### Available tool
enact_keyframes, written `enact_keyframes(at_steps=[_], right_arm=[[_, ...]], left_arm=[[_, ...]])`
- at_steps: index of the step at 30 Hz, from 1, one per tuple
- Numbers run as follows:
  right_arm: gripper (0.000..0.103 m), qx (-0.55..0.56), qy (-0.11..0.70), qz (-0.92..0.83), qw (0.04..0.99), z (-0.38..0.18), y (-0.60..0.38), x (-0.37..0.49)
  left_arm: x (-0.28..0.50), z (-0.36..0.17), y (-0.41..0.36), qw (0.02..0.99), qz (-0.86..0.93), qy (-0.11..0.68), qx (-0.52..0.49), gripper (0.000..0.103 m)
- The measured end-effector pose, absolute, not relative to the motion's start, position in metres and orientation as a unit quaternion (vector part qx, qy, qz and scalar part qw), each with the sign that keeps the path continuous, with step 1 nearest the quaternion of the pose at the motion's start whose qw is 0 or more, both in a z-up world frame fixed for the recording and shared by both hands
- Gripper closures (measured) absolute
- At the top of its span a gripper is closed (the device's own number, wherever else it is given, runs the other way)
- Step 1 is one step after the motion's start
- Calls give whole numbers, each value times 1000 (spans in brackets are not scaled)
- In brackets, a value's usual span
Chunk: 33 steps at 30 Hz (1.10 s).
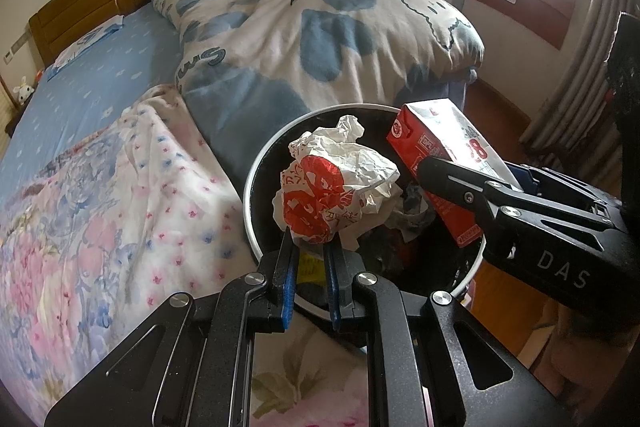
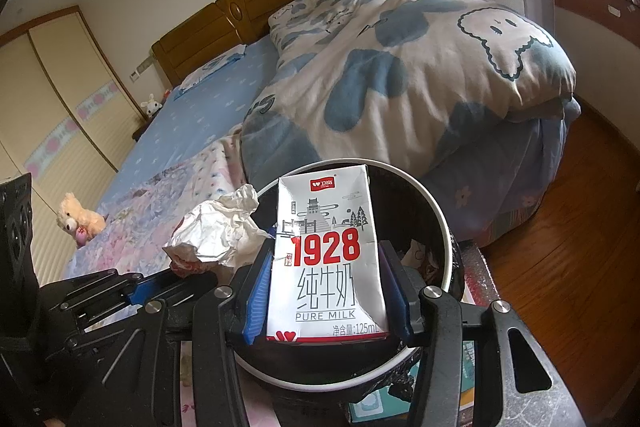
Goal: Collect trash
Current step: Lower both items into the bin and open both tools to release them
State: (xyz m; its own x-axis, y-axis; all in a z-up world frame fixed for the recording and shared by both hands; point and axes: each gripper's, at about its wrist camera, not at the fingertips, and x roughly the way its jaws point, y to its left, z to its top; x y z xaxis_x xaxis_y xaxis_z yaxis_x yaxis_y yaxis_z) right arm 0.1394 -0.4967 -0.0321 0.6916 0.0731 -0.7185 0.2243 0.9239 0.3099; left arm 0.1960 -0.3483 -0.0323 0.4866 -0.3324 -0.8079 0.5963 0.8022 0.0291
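Right wrist: milk carton [image 2: 326, 259] marked "1928", "PURE MILK", "125mL"

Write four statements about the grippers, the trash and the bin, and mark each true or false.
1. The left gripper holds a crumpled wrapper. True.
2. The right gripper is empty. False: it is shut on a milk carton.
3. Both items are held over the bin. True.
4. The bin is empty. False: some trash already lies inside.
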Motion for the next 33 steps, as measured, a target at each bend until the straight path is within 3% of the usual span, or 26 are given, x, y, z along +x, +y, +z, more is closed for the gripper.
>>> enact_keyframes(at_steps=[33], right_arm=[[53, 189, 400, -43, 896, -39, -499, 146]], left_arm=[[200, -38, -354, 845, -272, 431, 160, 88]])
